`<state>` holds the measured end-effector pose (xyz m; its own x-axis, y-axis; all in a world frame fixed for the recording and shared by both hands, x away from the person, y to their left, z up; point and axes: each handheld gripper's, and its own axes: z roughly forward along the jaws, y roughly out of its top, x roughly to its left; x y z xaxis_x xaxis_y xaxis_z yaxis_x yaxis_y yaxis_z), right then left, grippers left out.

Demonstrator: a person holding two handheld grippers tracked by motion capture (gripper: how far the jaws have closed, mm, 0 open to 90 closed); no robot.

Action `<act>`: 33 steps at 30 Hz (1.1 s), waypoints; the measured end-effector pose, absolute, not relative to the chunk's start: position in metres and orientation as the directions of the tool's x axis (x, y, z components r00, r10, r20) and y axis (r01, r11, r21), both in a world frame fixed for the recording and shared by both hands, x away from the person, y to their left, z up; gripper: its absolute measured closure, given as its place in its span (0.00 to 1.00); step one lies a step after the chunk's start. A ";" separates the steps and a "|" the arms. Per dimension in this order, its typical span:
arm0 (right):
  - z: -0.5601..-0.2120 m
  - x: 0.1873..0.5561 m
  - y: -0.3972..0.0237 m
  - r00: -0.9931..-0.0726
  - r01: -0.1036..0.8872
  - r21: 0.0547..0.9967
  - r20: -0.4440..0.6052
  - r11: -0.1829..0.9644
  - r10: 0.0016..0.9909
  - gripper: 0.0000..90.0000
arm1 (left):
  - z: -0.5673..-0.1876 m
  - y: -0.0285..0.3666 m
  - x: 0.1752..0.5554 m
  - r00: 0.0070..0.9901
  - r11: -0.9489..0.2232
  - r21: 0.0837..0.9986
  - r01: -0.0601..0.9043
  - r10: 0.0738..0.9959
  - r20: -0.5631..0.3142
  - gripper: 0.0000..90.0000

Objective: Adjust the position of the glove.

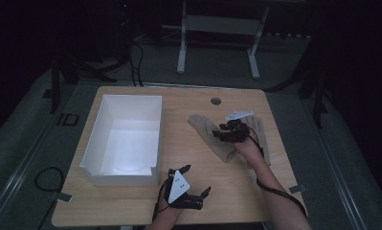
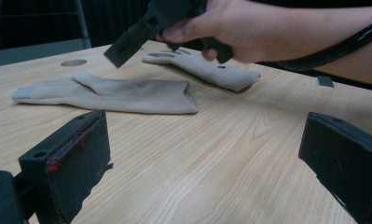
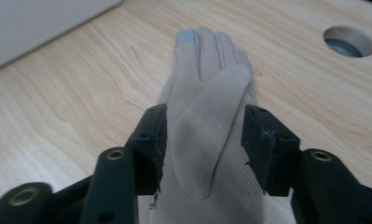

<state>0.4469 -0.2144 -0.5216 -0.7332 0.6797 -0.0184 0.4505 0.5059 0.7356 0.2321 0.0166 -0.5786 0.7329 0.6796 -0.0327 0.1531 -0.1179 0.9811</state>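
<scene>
so the right gripper (image 3: 202,149) is down over the near beige glove (image 3: 207,126), fingers either side of it, half apart, not clearly pinching yet. that glove lies flat on the desk (image 1: 188,158), right of the white box (image 1: 131,110), second glove (image 2: 207,67) just beyond. left gripper (image 2: 197,163) sits near the desk's front edge, fingers wide apart, holding nothing.

The right gripper (image 1: 225,132) hangs over a beige glove (image 1: 212,135) beside the white box (image 1: 95,158).
</scene>
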 end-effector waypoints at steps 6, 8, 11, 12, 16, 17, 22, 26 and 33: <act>-0.540 0.458 -0.207 -0.723 0.474 0.712 -0.021 0.518 0.691 0.59 | -0.579 0.017 0.233 0.732 -0.111 0.981 0.161 0.680 -0.043 0.03; -0.544 0.460 -0.207 -0.718 0.478 0.708 -0.025 0.519 0.695 0.60 | -0.579 0.017 0.233 0.732 -0.112 0.981 0.159 0.680 -0.041 0.03; -0.550 0.462 -0.205 -0.721 0.479 0.707 -0.022 0.521 0.692 0.60 | -0.579 0.017 0.233 0.732 -0.113 0.981 0.158 0.681 -0.040 0.03; -0.552 0.463 -0.205 -0.722 0.481 0.702 -0.022 0.524 0.692 0.60 | -0.579 0.017 0.233 0.732 -0.113 0.981 0.159 0.680 -0.040 0.03; -0.560 0.464 -0.204 -0.726 0.471 0.690 -0.050 0.549 0.685 0.61 | -0.579 0.017 0.233 0.731 -0.112 0.981 0.159 0.681 -0.041 0.03; -0.561 0.464 -0.205 -0.730 0.464 0.695 -0.051 0.549 0.682 0.62 | -0.579 0.017 0.233 0.731 -0.112 0.981 0.160 0.681 -0.042 0.03; -0.561 0.463 -0.206 -0.734 0.464 0.700 -0.039 0.543 0.678 0.80 | -0.579 0.017 0.233 0.731 -0.111 0.981 0.160 0.681 -0.042 0.03; -0.559 0.461 -0.202 -0.703 0.503 0.690 -0.023 0.520 0.711 0.89 | -0.578 0.017 0.233 0.731 -0.114 0.980 0.162 0.681 -0.041 0.03; -0.535 0.450 -0.202 -0.601 0.565 0.742 0.071 0.360 0.796 0.91 | -0.578 0.017 0.233 0.731 -0.114 0.980 0.163 0.681 -0.042 0.03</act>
